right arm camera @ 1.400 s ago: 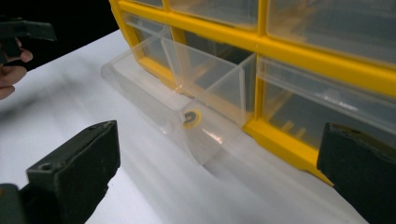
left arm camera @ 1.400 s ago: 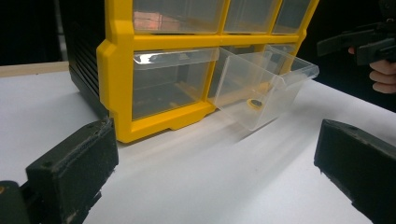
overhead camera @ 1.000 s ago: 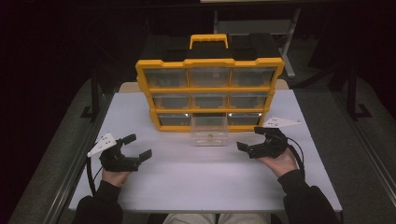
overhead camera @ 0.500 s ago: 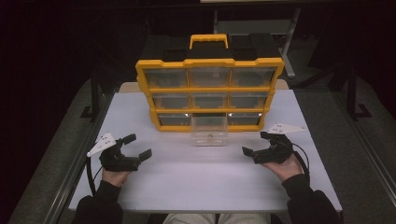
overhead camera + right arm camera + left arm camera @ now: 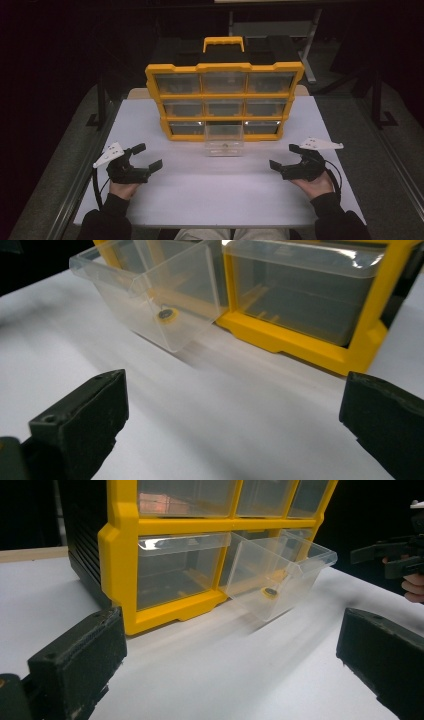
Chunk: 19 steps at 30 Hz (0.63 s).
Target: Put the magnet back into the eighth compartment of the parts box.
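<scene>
The white tabletop [image 5: 220, 195] fills the middle and lower part of the high view, and at its far centre stands the yellow organiser [image 5: 224, 102], a case of three rows of clear drawers with a yellow handle on top. From the middle of its bottom row one clear drawer [image 5: 224, 139] is pulled out toward the person, its front tilted down to the tabletop; the left gripper view has it at centre right [image 5: 272, 580], the right gripper view at upper left [image 5: 160, 300]. Inside it, near the front wall, lies a small round piece [image 5: 167, 315], dark with a yellowish rim; what it is cannot be made out. The left gripper [image 5: 148, 157] sits at lower left of the high view and the right gripper [image 5: 285, 156] at lower right, each with jaws spread wide and holding nothing, both well apart from the drawer and aimed inward at it. By the look of it the drawer is open and the hands are between steps. The next move likely calls for one gripper to come in toward the centre, either to pinch the piece inside or to press the drawer front back into its slot, keeping it level so it does not jam.
</scene>
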{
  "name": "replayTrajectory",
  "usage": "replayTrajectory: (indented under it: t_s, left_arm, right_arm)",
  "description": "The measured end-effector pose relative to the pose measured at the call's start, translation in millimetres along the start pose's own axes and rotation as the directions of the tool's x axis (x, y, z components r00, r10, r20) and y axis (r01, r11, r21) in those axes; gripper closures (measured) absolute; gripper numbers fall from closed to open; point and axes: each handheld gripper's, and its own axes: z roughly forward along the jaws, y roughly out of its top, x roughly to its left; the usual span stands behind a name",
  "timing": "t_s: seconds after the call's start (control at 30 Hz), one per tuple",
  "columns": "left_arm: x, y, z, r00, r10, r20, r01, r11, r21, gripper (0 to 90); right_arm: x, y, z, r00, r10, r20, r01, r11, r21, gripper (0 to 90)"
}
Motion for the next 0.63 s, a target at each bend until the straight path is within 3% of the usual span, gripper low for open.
replayTrajectory:
  t_s: [0.17, 0.23, 0.3, 0.43, 0.63]
  left_arm:
    - [-0.2, 0.1, 0.2, 1.0000, 0.001, 0.001, -0.001, 1.0000, 0.000, 0.0]
    - [-0.2, 0.2, 0.2, 1.0000, 0.000, 0.002, 0.000, 1.0000, -0.002, 0.0]
    - [0.0, 0.3, 0.2, 1.0000, 0.000, 0.004, 0.000, 1.0000, -0.003, 0.0]
    - [0.7, 0.2, 0.7, 1.0000, -0.004, 0.008, 0.004, 1.0000, -0.003, 0.0]
    - [0.3, -0.2, 1.5, 0.9998, -0.009, 0.018, 0.009, 0.9999, -0.005, 0.0]
  right_arm:
    - [-2.5, -7.2, -12.0, 0.9999, 0.000, 0.012, 0.002, 0.995, -0.100, 0.0]
    - [-3.9, -12.1, -17.0, 0.9997, -0.004, 0.024, 0.008, 0.985, -0.172, 0.0]
    - [-5.7, -15.9, -19.5, 0.9993, 0.006, 0.037, 0.002, 0.978, -0.207, 0.0]
    - [-9.5, -21.1, -21.2, 0.9984, 0.026, 0.050, -0.015, 0.978, -0.207, 0.0]
    - [-11.2, -23.9, -21.4, 0.9973, 0.021, 0.070, -0.007, 0.981, -0.194, 0.0]
